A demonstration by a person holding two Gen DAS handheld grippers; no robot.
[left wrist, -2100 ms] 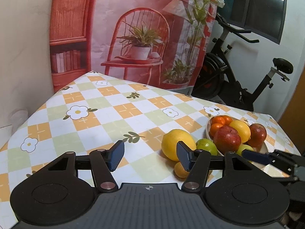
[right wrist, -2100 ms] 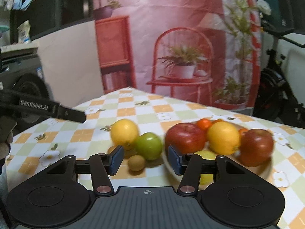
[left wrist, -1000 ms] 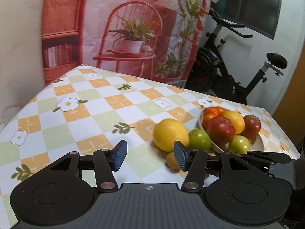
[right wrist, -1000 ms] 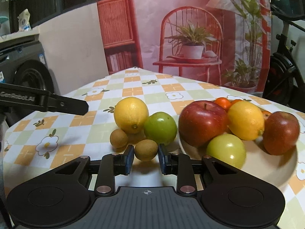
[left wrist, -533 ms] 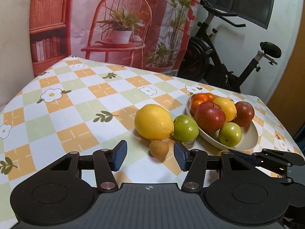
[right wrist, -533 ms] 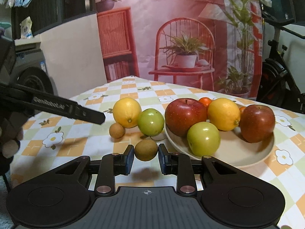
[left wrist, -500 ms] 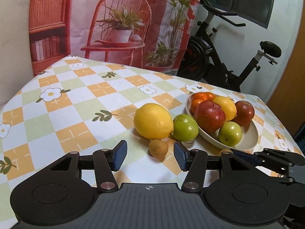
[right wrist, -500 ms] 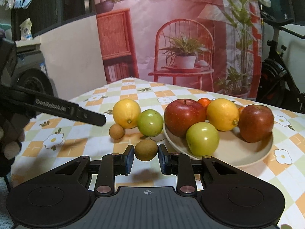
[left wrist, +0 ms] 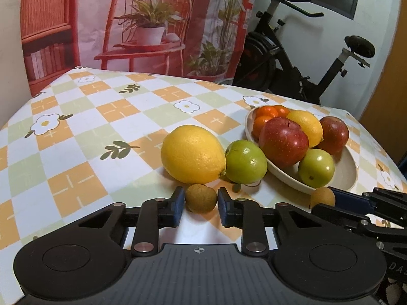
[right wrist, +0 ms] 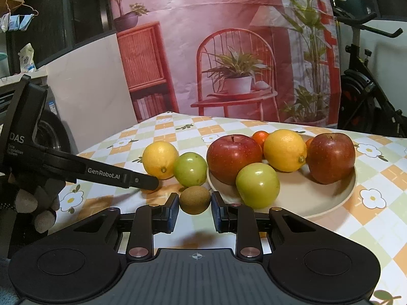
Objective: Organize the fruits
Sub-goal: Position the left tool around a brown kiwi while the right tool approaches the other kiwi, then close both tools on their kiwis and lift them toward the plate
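Left black two-finger gripper (left wrist: 199, 204) points down and forward. Its jaws are closing, and both blue pads already touch the sides of a small olive-brown round fruit (left wrist: 201, 198). From the right wrist view, a grey-gloved hand (right wrist: 38, 203) is wrapped round its handle. Right black two-finger gripper (right wrist: 194, 208) sits flatter, clamped on a fuzzy brown round fruit (right wrist: 195, 199).

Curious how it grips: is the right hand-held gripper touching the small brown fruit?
Touching. Right wrist view: both pads press against the small brown fruit.
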